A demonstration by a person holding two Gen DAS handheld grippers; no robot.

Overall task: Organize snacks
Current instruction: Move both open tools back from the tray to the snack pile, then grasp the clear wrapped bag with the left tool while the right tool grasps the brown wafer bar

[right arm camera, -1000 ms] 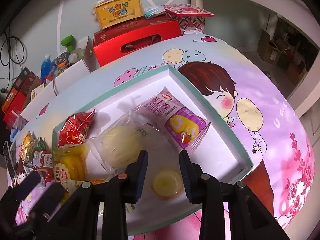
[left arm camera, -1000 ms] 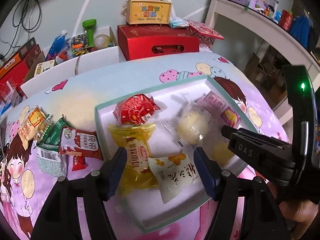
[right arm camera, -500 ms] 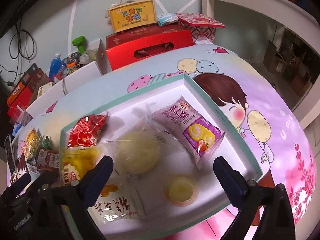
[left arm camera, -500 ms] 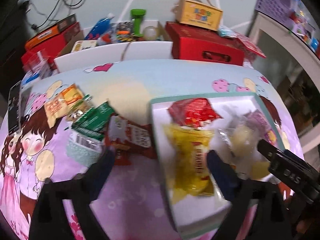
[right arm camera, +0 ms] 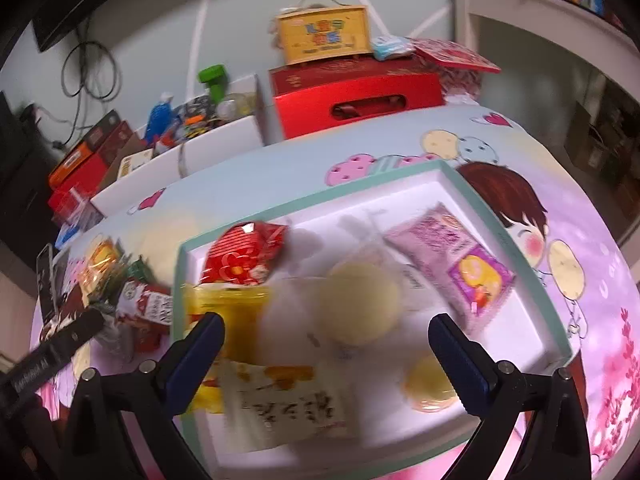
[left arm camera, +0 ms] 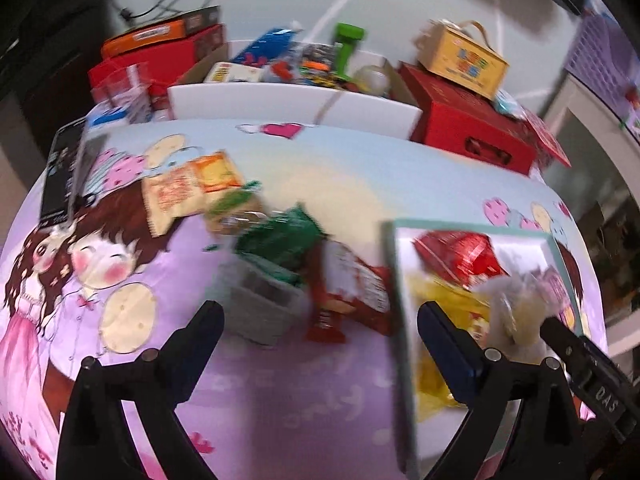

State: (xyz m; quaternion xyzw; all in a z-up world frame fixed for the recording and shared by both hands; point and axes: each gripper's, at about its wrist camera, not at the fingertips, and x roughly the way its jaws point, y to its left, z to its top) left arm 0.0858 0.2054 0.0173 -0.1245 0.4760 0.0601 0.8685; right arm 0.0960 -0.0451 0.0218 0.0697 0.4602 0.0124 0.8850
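A white tray with a teal rim [right arm camera: 500, 236] [left arm camera: 394, 276] holds several snacks: a red packet [right arm camera: 242, 258] [left arm camera: 460, 254], a yellow packet [right arm camera: 228, 312], a round pale bun [right arm camera: 362, 302], a purple packet [right arm camera: 460, 258], a small yellow jelly cup [right arm camera: 430, 384] and a white packet with writing [right arm camera: 288, 400]. Loose snacks lie left of the tray: a red-and-white packet [left arm camera: 356, 288], a green packet [left arm camera: 280, 240], a grey packet [left arm camera: 260, 300] and an orange packet [left arm camera: 188, 192]. My left gripper [left arm camera: 320, 344] is open above the loose snacks. My right gripper [right arm camera: 326, 354] is open over the tray, holding nothing.
Behind the cartoon-printed tablecloth [left arm camera: 120, 320] stand a red gift box [right arm camera: 356, 100] with a yellow carry box [right arm camera: 324, 34] on top, a white bin of bottles and toys [left arm camera: 292, 96], and red and orange boxes [left arm camera: 160, 48]. A dark phone [left arm camera: 64, 172] lies at the table's left edge.
My right gripper went from nearly shut by the jelly cup to wide open and drew back. My left gripper swung left, from over the tray to over the loose snacks.
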